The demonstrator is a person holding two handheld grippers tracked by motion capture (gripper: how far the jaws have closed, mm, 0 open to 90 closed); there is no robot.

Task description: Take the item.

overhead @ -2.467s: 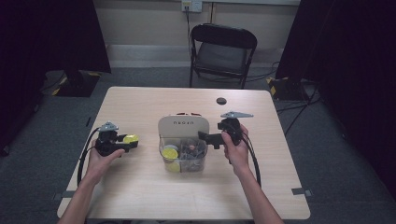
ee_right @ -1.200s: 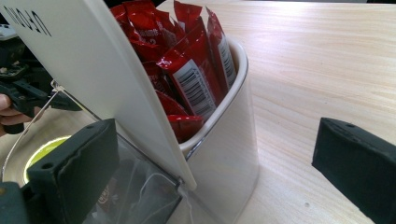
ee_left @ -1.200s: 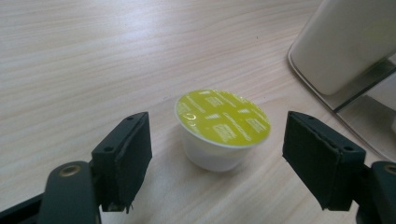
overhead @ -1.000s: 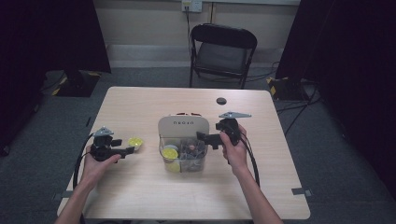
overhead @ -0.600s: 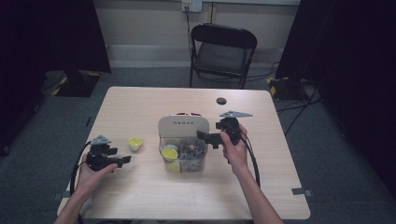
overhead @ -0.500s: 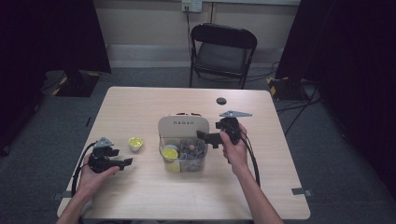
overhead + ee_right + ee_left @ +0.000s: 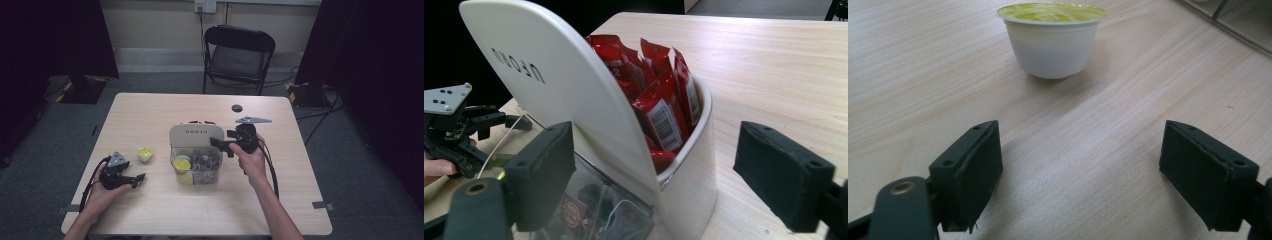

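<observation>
Pale wood bench in the high view has open room all round one yellow-lidded cup, upright, left of one organizer. Left gripper sits near the front-left edge; right gripper is at the organizer.

Left gripper view: jaws spread, just opened, nothing between; cup ahead, apart.

Right gripper view: jaws spread, just closing, astride the organizer without touching; red packets upright.

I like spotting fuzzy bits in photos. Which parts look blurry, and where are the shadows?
Left gripper view: the cup is sharp and throws a soft shadow on the table. Right gripper view: the red packets are sharp, the near clear box blurs. High view: the table is lit, the room's sides are dark.
</observation>
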